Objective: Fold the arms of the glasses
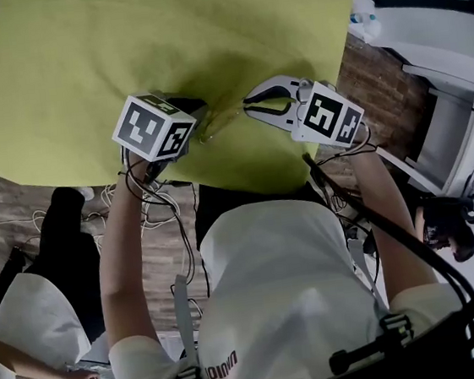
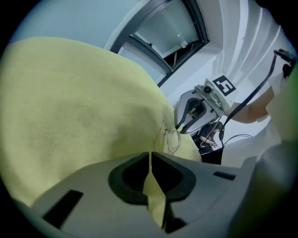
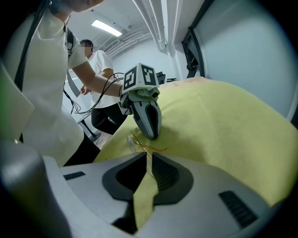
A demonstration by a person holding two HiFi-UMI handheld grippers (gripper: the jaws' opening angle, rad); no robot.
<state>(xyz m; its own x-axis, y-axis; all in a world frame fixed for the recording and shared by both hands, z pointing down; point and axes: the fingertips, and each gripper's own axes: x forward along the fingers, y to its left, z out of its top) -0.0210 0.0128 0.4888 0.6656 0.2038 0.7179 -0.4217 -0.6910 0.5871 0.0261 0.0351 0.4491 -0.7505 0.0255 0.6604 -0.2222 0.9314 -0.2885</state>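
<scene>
Thin gold-rimmed glasses (image 1: 218, 127) lie on the yellow-green cloth (image 1: 160, 40) between my two grippers. In the left gripper view a clear lens (image 2: 172, 139) sits just past my left gripper (image 2: 150, 156), whose jaws are nearly together on a thin wire arm running into their slit. In the right gripper view a gold arm (image 3: 141, 145) runs from the frame into my right gripper (image 3: 148, 158), which is shut on it. My left gripper (image 3: 151, 135) points down onto the glasses there, and my right gripper (image 2: 179, 127) faces it from across them.
The cloth-covered table ends close to my body (image 1: 245, 188). A second person (image 3: 100, 74) stands behind my left arm, with cables (image 1: 150, 211) hanging near the table edge. White equipment (image 1: 441, 119) stands to the right of the table.
</scene>
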